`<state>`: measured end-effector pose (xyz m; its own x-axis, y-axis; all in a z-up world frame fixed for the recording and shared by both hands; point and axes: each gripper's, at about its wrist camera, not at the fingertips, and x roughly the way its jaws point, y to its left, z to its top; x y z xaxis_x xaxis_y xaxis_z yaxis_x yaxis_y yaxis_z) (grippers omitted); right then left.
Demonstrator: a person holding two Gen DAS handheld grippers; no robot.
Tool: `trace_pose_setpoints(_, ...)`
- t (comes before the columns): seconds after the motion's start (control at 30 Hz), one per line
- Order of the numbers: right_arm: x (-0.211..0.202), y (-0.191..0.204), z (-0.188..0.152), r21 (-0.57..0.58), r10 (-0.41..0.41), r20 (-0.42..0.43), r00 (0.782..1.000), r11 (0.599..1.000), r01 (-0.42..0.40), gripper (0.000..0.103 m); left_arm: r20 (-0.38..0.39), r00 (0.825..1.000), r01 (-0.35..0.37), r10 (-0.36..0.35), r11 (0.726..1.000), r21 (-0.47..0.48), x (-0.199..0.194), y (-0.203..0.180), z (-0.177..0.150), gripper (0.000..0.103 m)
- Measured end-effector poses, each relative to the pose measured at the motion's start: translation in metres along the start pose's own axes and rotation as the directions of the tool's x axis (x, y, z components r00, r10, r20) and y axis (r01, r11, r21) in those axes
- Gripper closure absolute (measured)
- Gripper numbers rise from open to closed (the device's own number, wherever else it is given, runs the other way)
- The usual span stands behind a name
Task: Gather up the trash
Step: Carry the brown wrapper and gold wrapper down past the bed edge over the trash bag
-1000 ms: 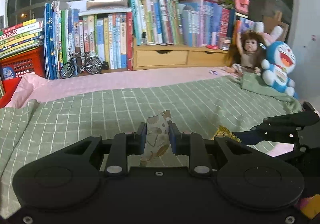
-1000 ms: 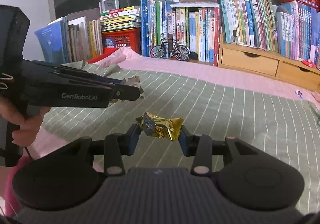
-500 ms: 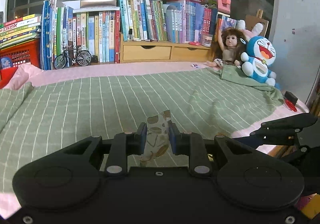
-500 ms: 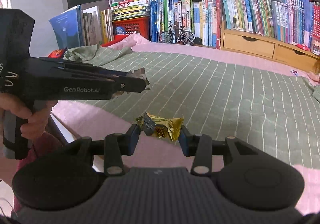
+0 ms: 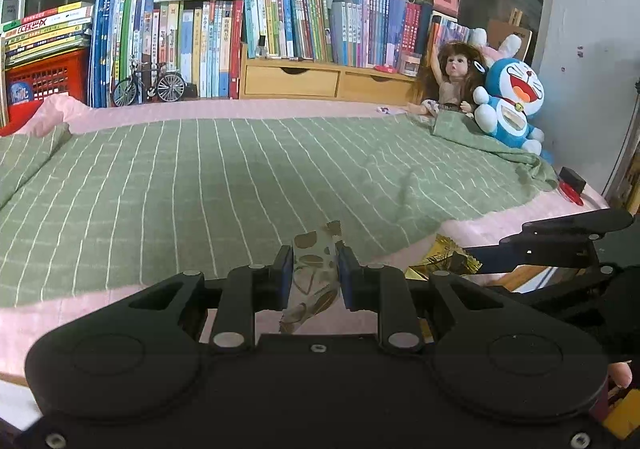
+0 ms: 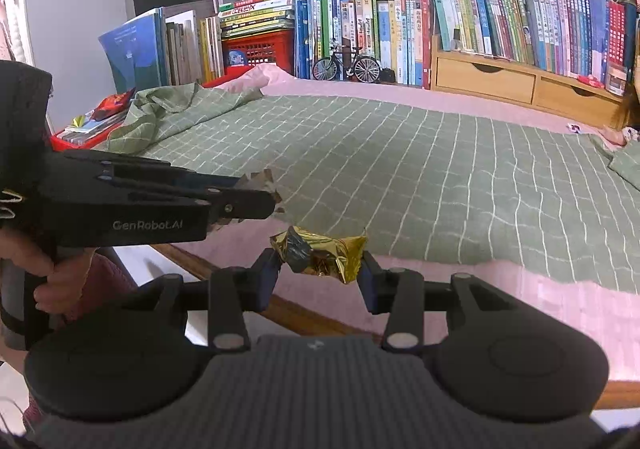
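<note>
While both grippers hang over the near edge of the bed, each one carries a piece of trash. Seen from the right wrist camera, the left gripper [image 6: 272,195] reaches in from nine o'clock, its black side printed "GenRobot.AI" in pale letters, a person's hand [image 6: 56,281] wrapped round its grip. Its fingers are pressed nearly together, pinching a pale wrapper with brown leaf shapes [image 5: 314,273], which stands upright between the blue pads in the left wrist view, at about six o'clock of that frame. Right of it, the right gripper [image 6: 320,269] holds its fingers partly apart, clamped on a crumpled gold foil wrapper [image 6: 320,255] that spans the gap from pad to pad; the same foil shows at four o'clock in the left wrist view [image 5: 444,261].

Beyond the grippers lies a green blanket with a white grid [image 5: 240,185] over a pink sheet [image 6: 560,297]. Along the far side, at twelve o'clock, stand rows of books [image 5: 288,21]; their spine lettering is too small to read. From left to right there: a red plastic crate [image 5: 44,77], a model bicycle [image 5: 150,85], a wooden drawer unit [image 5: 328,83], a doll [image 5: 452,77] and a blue-and-white plush cat [image 5: 510,105] at two o'clock against the wall.
</note>
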<state>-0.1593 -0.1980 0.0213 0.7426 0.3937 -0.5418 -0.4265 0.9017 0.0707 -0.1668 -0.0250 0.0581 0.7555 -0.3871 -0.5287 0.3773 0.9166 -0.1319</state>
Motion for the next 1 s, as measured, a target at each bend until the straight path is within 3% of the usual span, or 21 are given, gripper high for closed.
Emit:
trace_pose_setpoints(0.43, -0.003, 0.007, -0.018, 0.016, -0.001, -0.029, 1.0, 1.0, 0.001, 0.056, -0.019, 1.0, -0.012, 0.012, 1.0, 0.011, -0.011, -0.008, -0.026, 0.08)
trace_pose_setpoints(1.0, -0.002, 0.018, -0.051, 0.058, 0.006, -0.113, 0.994, 0.998, 0.001, 0.056, -0.101, 0.994, -0.032, 0.027, 0.998, -0.049, -0.016, -0.01, -0.069, 0.08)
